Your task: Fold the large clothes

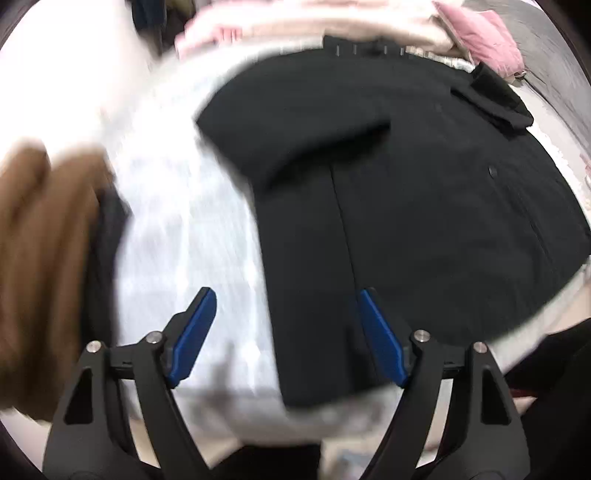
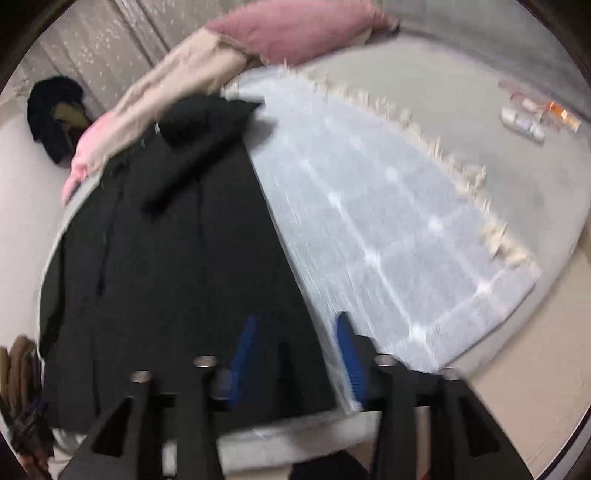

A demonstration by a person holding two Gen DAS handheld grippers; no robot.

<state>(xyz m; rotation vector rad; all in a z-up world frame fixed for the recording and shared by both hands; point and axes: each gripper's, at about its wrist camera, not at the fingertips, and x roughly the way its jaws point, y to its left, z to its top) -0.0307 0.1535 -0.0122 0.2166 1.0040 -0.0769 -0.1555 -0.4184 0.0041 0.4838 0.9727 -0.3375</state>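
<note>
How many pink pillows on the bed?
1. The pink fabric pillow lies at the far end of the bed, beyond the black coat. More could be hidden under the beige blanket.

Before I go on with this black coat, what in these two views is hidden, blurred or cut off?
- Left wrist view: brown garment at the left edge, smeared by motion blur and cut off; its type is unclear.
- Right wrist view: small items on the grey bedding, too small to identify.
- Right wrist view: black coat near hem hidden behind the right gripper.
- Both views: coat's underside hidden.
</note>
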